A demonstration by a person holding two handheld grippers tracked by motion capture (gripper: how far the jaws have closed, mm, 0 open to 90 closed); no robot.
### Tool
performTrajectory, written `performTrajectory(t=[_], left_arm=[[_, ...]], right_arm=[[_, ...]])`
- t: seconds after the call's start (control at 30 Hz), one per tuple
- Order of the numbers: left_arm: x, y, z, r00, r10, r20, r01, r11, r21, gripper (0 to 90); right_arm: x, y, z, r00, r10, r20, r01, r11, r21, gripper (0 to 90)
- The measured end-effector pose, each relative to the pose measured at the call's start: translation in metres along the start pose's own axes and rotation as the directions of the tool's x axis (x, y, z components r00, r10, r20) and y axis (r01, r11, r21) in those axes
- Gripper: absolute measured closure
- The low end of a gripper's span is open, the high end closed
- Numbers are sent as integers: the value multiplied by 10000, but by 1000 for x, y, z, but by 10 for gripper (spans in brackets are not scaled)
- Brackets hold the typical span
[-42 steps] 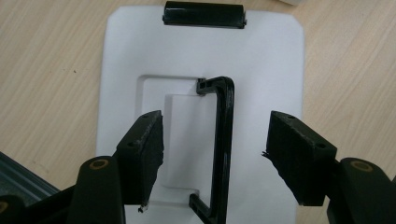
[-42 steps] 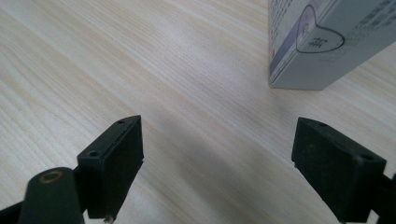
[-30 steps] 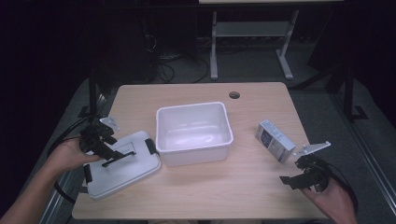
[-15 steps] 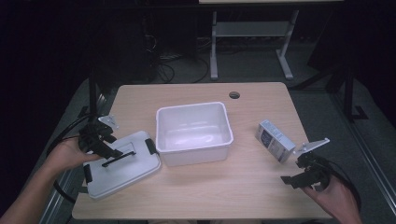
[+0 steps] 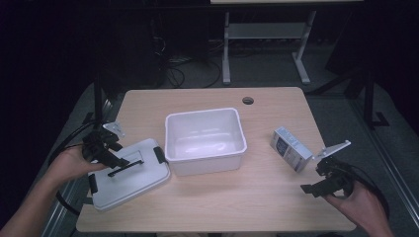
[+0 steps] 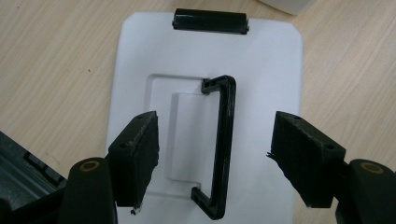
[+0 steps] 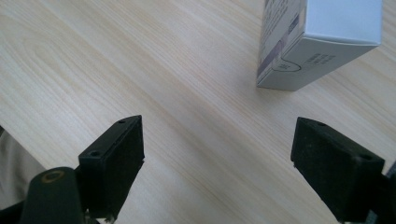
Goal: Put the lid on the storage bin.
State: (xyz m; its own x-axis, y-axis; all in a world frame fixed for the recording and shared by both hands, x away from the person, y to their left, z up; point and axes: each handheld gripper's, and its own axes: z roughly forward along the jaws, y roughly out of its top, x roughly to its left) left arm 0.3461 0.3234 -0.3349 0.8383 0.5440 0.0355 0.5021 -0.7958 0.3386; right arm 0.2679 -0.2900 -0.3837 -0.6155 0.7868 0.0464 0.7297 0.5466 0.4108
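Wooden table (image 5: 217,207), empty white tub (image 5: 205,140)

The small box (image 7: 322,42) carries printed text, too small to read.

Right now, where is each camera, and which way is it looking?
High view: sits above the person's side, looks forward and down at the table, tub, lid and box; both forearms and hands show.
Left gripper view: rides the left gripper, looks down on the lid and its black handle; its open jaws show.
Right gripper view: rides the right gripper, looks at bare table with the box ahead; its open jaws show.
Shared: the high and left gripper views both show the lid.
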Motion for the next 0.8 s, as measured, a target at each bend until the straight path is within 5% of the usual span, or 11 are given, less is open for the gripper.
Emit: performTrajectory(t=[0.8], left_arm=[[1,0,-1,10000,-73,54,74,9998,-198,306]], right_arm=[[-12,32,-30,9993,-301,235,262,9883,1505,167]])
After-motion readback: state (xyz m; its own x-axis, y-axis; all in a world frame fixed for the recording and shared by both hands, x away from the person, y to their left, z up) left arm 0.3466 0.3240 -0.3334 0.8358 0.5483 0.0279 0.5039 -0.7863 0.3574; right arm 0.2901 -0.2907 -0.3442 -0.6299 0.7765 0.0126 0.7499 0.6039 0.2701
